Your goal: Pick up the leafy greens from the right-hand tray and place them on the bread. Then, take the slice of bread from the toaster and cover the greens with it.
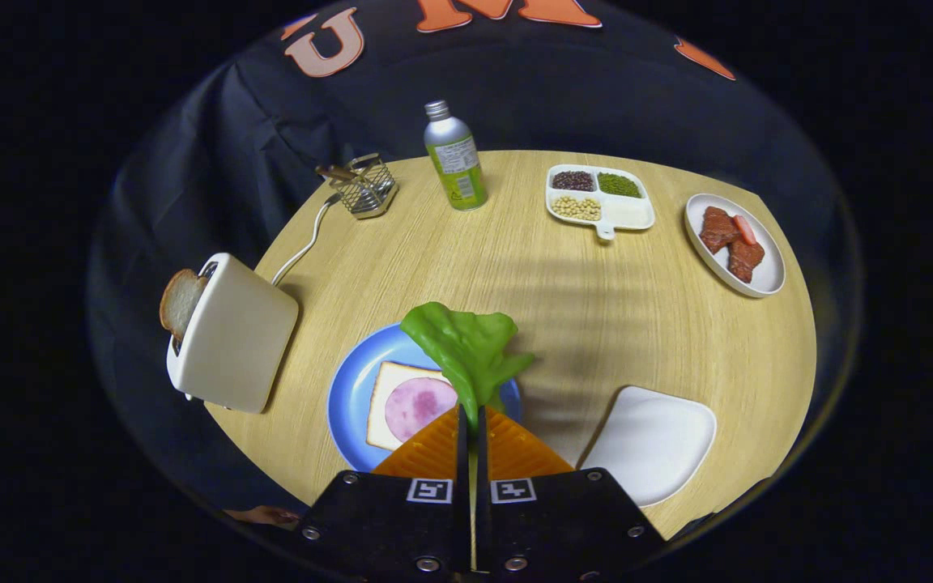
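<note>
My gripper (472, 417) is shut on a leafy green (466, 344), which stands up from between the fingertips above the right part of a blue plate (347, 389). On that plate lies a slice of bread (389, 385) topped with a round pink slice of ham (418, 406), just left of the fingers. A cream toaster (232, 344) stands to the left of the plate, with a slice of bread (179, 301) sticking out of its slot. To the right of the fingers lies a bare white tray (654, 441).
Across the round wooden table stand a metal bottle with a green label (454, 158), a wire basket (364, 186), a white divided dish of beans (598, 198) and a white oval plate with meat pieces (734, 243). The toaster's cord (304, 243) runs back toward the basket.
</note>
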`<move>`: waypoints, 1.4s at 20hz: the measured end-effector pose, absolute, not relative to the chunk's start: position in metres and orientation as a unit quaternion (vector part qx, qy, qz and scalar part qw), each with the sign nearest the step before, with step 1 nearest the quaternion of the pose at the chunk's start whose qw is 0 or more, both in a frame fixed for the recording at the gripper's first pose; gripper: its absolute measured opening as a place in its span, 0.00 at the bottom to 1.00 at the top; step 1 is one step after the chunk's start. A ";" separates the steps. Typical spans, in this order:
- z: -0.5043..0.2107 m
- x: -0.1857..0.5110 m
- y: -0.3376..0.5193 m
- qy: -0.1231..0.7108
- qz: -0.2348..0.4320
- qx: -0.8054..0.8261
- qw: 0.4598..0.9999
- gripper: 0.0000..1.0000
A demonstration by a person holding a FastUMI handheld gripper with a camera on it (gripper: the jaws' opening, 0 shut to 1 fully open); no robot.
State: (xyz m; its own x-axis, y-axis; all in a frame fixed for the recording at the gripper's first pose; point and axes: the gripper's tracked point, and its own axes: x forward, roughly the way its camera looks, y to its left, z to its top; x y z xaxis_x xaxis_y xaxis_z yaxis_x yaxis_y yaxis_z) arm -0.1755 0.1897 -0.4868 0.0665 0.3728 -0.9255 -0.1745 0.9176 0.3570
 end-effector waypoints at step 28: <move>-0.464 -0.189 0.267 0.666 0.242 0.044 0.705 0.77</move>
State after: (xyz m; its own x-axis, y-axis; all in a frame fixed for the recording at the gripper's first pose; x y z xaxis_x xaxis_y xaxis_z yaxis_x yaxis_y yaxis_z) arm -0.1886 0.2670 -0.4639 -0.0033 0.3994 -0.9168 -0.2823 0.8791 0.3840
